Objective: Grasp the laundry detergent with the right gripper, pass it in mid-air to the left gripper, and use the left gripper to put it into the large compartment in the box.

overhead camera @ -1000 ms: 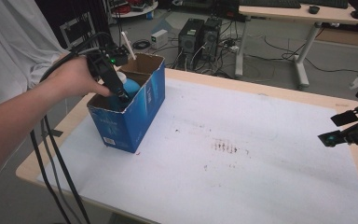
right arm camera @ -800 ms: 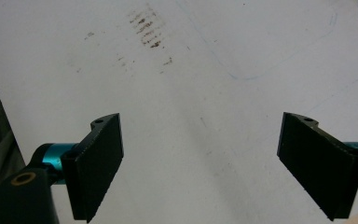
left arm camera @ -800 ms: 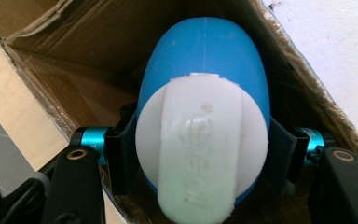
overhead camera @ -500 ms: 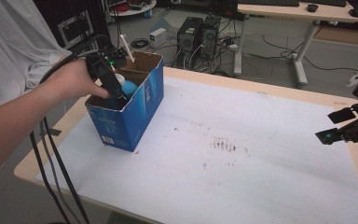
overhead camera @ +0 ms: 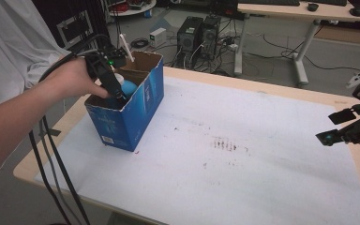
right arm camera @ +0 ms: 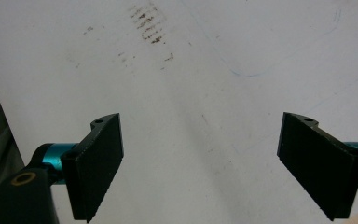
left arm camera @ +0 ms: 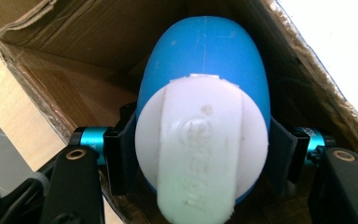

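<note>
My left gripper (left arm camera: 200, 154) pinches a smooth blue egg-shaped bottle (left arm camera: 205, 60) with a white cap inside the cardboard box (overhead camera: 140, 103) near the tabletop's left edge. My right gripper (right arm camera: 200, 163), jaws spread, hovers by the right edge.

A: Box (overhead camera: 136, 110)?
B: Blue outside with white print, plain brown cardboard inside.
A: Bottle (left arm camera: 205, 70) in it?
B: Bright blue body, white cap (left arm camera: 200, 149) with raised lettering.
A: Left gripper (left arm camera: 200, 158)?
B: Black jaws, teal metal bits.
A: Table (overhead camera: 262, 154)?
B: White sheet, brownish smudge marks mid-sheet, light wood edge.
</note>
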`<state>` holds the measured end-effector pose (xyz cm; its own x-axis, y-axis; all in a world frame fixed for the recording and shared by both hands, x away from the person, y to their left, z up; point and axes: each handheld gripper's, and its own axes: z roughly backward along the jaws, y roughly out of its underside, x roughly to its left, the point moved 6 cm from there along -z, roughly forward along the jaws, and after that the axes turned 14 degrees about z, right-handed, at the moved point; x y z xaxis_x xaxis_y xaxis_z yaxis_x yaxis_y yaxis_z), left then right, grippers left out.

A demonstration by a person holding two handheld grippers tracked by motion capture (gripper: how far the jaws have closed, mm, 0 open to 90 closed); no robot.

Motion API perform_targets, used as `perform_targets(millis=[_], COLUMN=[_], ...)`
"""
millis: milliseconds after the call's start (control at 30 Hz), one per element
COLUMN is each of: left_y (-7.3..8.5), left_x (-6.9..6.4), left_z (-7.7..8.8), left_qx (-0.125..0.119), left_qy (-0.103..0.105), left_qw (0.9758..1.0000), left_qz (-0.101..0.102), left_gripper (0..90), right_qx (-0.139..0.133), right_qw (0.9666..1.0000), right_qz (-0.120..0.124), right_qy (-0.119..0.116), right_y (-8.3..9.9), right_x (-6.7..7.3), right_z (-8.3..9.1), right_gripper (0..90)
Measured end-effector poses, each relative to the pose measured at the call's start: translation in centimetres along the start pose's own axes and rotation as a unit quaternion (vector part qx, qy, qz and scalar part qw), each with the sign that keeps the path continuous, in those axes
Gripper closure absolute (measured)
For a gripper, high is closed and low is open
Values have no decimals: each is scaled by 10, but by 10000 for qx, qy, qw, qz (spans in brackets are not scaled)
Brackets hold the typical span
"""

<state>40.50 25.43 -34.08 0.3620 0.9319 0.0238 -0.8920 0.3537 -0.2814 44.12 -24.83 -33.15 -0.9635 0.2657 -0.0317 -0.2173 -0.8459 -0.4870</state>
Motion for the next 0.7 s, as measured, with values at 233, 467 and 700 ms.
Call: perform_targets(millis=[233,467,700], left_y=[0,-2,-3], left_x=[0,-1,-3], left_z=[0,5,9], left_qx=[39,-2,158], left_qy=[2,-20,-44], left_qw=[10000,9999,9995], left_qz=[-26,-123,-284], left_gripper=[378,309,250], right_qx=[4,7,9], right_qw=[10000,10000,10000], right_qz=[-28,-43,-43], right_qy=[27,27,33], right_y=[2,3,4], right_x=[0,1,2], right_z=[2,3,6], right_gripper=[139,139,139])
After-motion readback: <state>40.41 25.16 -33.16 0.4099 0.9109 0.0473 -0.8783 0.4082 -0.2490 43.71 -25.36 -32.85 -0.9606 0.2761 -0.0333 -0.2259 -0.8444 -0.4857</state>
